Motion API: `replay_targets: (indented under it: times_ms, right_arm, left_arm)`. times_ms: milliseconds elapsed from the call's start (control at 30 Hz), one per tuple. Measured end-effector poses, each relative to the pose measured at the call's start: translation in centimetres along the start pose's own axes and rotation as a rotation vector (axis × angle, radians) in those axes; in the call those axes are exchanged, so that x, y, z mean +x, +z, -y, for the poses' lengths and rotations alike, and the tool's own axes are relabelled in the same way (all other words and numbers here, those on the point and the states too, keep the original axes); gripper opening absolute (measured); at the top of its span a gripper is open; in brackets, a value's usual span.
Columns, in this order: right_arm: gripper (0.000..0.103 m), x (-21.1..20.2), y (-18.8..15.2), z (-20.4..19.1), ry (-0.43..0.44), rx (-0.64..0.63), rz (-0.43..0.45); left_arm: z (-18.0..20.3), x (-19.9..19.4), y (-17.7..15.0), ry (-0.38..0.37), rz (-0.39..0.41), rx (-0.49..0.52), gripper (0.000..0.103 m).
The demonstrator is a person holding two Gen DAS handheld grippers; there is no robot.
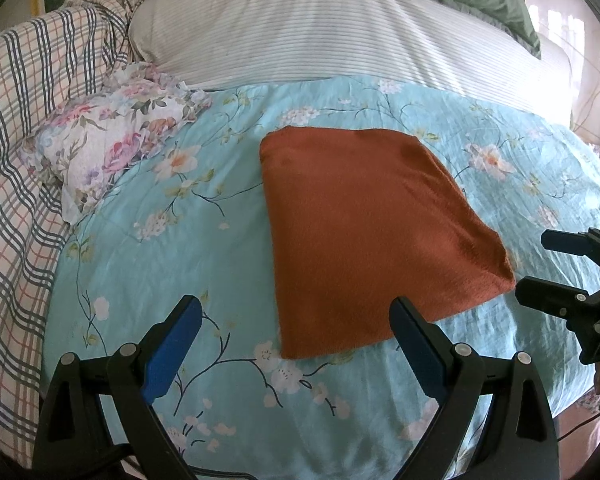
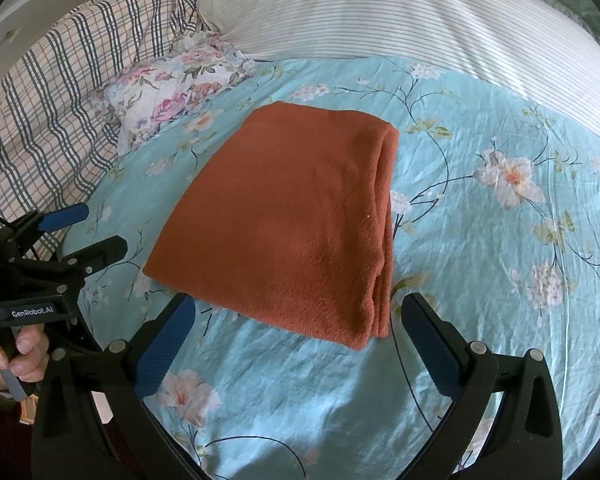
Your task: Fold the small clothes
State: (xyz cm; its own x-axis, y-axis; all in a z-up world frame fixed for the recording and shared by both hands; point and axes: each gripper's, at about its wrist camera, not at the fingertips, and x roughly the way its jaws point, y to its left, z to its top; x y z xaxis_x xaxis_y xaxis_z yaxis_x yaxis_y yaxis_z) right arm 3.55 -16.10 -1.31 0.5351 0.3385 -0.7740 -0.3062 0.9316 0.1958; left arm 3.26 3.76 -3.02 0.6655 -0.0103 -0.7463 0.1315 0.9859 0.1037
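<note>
Nearby, left gripper (image 1: 296, 344) and right gripper (image 2: 298, 344) both hovered wide, empty, just short of the rust-orange folded terry garment (image 2: 284, 224), which lay flat mid-bed on the turquoise floral bedsheet (image 2: 480, 240), likely finished. Beyond, a striped white pillow (image 1: 320, 28).

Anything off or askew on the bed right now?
Nothing stands out. The rust-orange terry cloth lies folded flat on the turquoise floral bedspread, layered edges roughly aligned on one side. Both tongs, left and right, are open, holding nothing.
</note>
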Motion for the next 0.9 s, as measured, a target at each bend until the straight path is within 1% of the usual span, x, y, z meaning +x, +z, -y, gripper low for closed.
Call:
replay_targets:
  times_ms: [900]
  right_arm:
    - [0.103,-0.28,0.46,-0.09,0.002,0.001,0.006]
  left_arm:
    - [0.21,0.11,0.33,0.0,0.005,0.005,0.095]
